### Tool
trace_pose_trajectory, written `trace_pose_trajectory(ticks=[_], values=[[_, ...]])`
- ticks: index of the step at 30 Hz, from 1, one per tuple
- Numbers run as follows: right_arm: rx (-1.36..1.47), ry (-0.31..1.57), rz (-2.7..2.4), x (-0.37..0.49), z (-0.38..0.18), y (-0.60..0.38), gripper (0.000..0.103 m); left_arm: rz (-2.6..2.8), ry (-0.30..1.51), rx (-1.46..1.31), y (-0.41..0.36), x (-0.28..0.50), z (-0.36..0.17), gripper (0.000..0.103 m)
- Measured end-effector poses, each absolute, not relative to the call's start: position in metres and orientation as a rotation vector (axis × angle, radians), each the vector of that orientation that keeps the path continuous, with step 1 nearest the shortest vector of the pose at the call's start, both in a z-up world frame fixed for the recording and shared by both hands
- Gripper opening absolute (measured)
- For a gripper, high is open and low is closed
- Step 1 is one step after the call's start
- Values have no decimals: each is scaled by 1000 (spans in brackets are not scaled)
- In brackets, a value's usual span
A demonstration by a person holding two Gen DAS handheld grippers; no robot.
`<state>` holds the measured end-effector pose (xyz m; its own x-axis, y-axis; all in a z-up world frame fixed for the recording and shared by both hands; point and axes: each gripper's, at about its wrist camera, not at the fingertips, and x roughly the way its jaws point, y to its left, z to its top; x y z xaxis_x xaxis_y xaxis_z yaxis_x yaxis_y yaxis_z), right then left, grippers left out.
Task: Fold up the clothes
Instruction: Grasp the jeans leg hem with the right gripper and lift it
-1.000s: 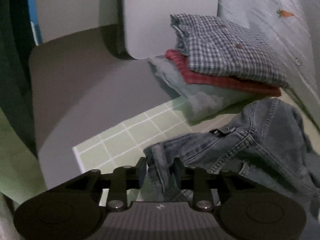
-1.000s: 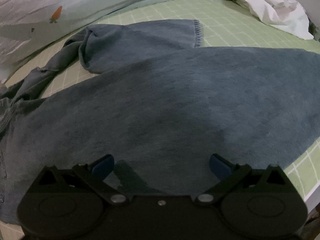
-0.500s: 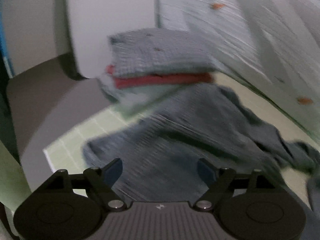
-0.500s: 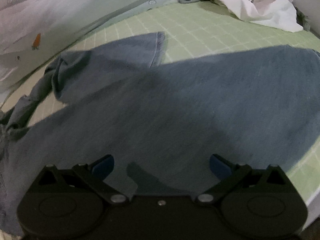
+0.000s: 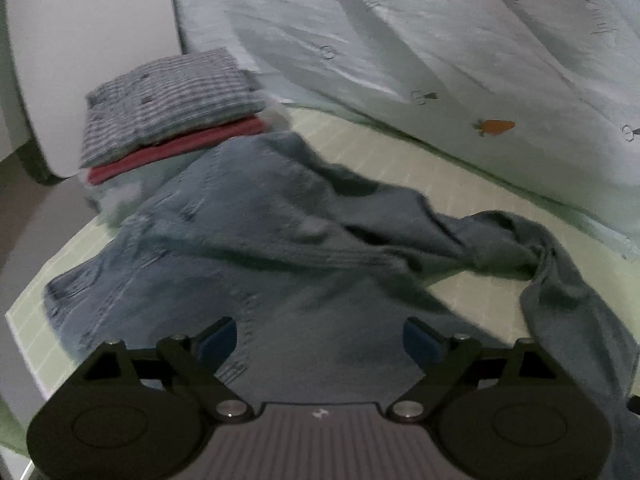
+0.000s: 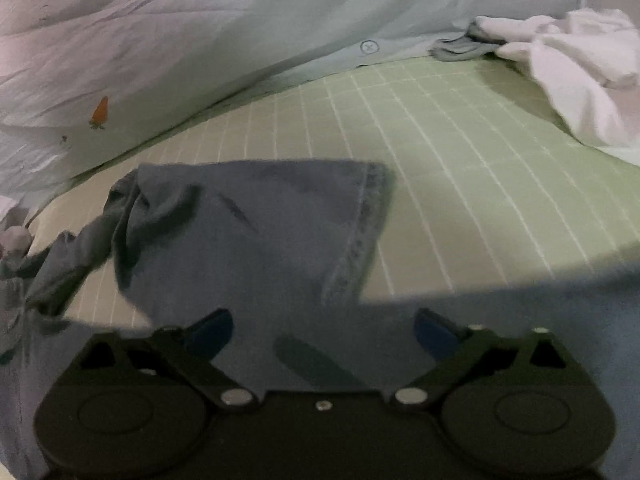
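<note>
Two grippers hang over the jeans [image 5: 280, 248] you are folding: your left gripper [image 5: 320, 338] is wide and opening further with nothing pinched, your right gripper [image 6: 324, 330] is wide but closing, its pads clear of the denim below. At far left a folded stack [image 5: 168, 108] touches the jeans by the bed's corner. To the right, past the hem [image 6: 368, 216], green checked sheet [image 6: 460, 152] lies bare up to the white garment [image 6: 572, 72] and the quilt [image 6: 200, 48].
</note>
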<state>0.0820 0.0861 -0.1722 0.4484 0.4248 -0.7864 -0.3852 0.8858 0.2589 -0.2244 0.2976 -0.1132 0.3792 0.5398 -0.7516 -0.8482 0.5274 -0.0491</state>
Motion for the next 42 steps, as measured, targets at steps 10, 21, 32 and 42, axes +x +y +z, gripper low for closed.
trace_pose_trajectory(ticks=[10, 21, 32, 42], values=[[-22, 1014, 521, 125, -192, 125, 88, 849, 797, -425, 313, -161, -115, 91], [-14, 860, 559, 109, -167, 108, 11, 839, 816, -430, 315, -165, -114, 91], [185, 508, 371, 112, -38, 9, 11, 830, 805, -433, 310, -168, -111, 91], [243, 835, 114, 124, -133, -26, 48, 826, 818, -435, 313, -169, -112, 91]])
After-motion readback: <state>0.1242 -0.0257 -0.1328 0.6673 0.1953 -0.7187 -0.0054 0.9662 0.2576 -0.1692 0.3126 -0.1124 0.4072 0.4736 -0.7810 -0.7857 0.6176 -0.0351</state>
